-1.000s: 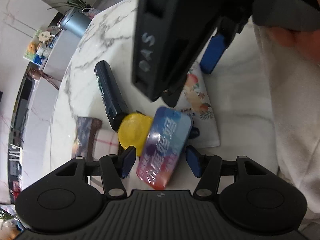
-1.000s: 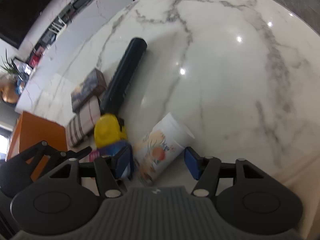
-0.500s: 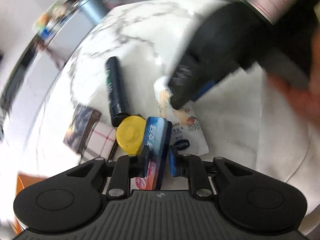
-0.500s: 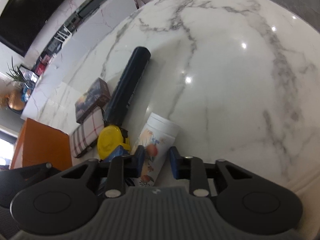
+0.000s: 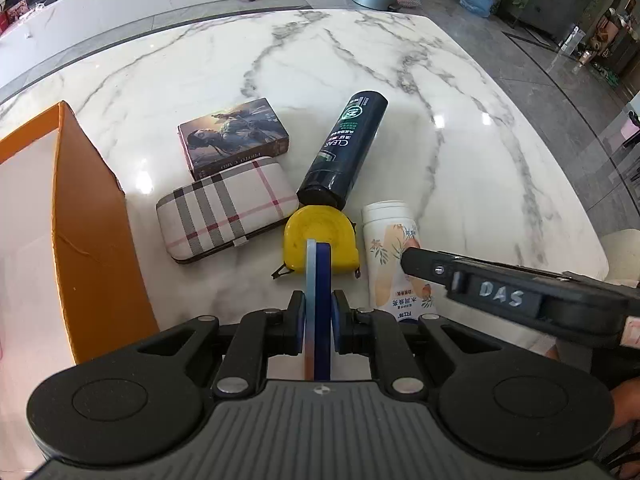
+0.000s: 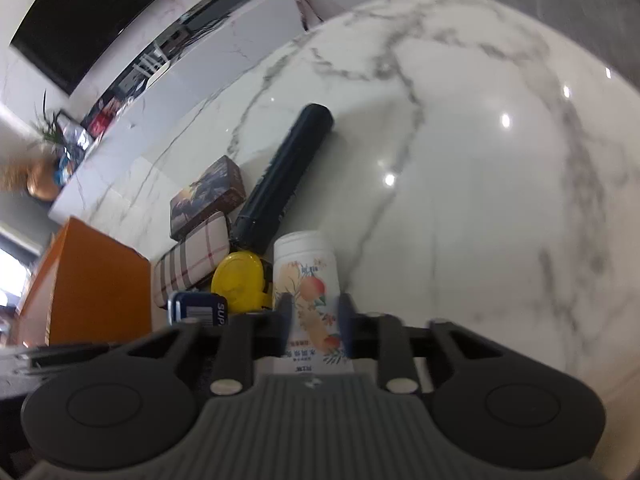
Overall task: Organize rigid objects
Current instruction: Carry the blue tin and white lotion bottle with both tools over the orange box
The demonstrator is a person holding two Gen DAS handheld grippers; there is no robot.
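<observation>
Here the flat tin (image 5: 318, 308) stands on edge, pinched between the pads of the left tool (image 5: 317, 322), its long axis running straight ahead along the fingers, just above the bench (image 5: 280, 60) near the yellow tape measure (image 5: 320, 236). Just to its right, the white bottle (image 6: 308, 280) is clamped in the right tool (image 6: 314, 320), lengthwise along the fingers as well. The orange box (image 5: 92, 220) lies to the left, nearer the left tool, so the tin likely goes first.
</observation>
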